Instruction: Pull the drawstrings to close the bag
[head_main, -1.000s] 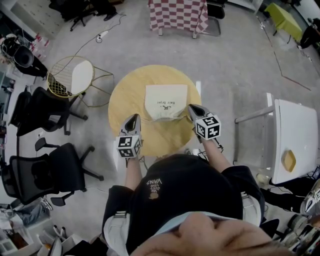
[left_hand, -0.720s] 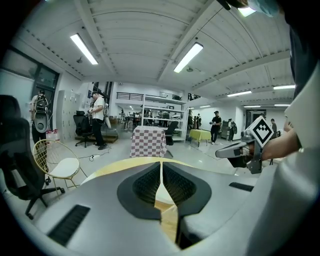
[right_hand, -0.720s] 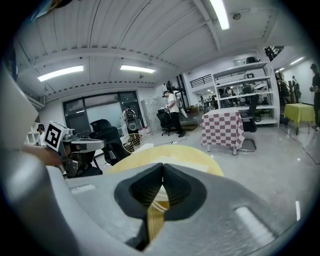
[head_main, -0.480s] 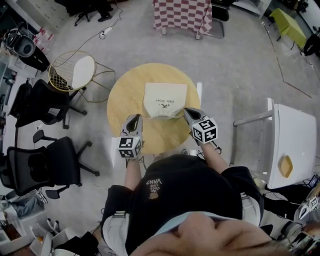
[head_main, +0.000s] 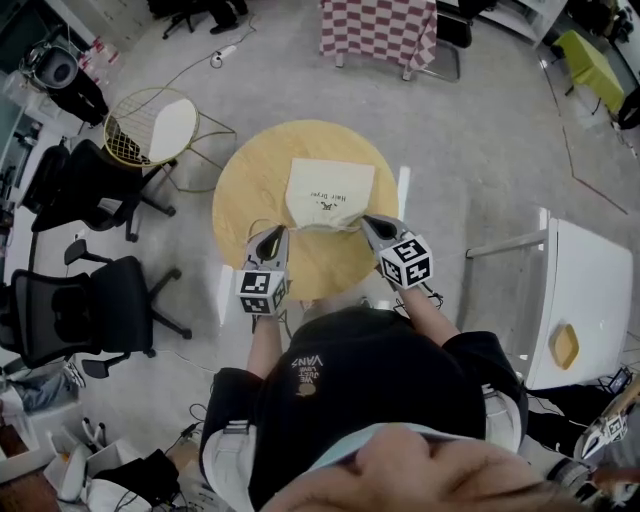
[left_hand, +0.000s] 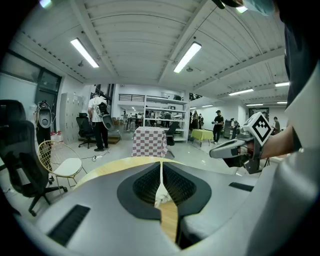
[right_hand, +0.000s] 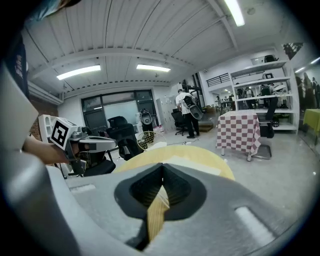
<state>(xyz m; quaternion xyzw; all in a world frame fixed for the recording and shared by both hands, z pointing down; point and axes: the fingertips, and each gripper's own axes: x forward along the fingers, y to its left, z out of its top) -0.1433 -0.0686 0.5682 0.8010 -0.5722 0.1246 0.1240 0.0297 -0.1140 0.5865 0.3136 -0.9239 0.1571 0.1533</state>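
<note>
**Cream bag (head_main: 330, 195) lying on a round wooden surface (head_main: 245, 190), a claw at each near corner.**
The left claw (head_main: 272, 233) is clamped on a white drawstring (left_hand: 161, 192). The right claw (head_main: 366, 222) is closed on pale strands (right_hand: 161, 198) that are hard to make out. The claws partly hide the bag's gathered near edge. Its small print reads "Hair Dryer".

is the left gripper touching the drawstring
Touching. The left gripper view shows the left gripper with its jaws closed on the white drawstring, which is pinched between them.
</note>
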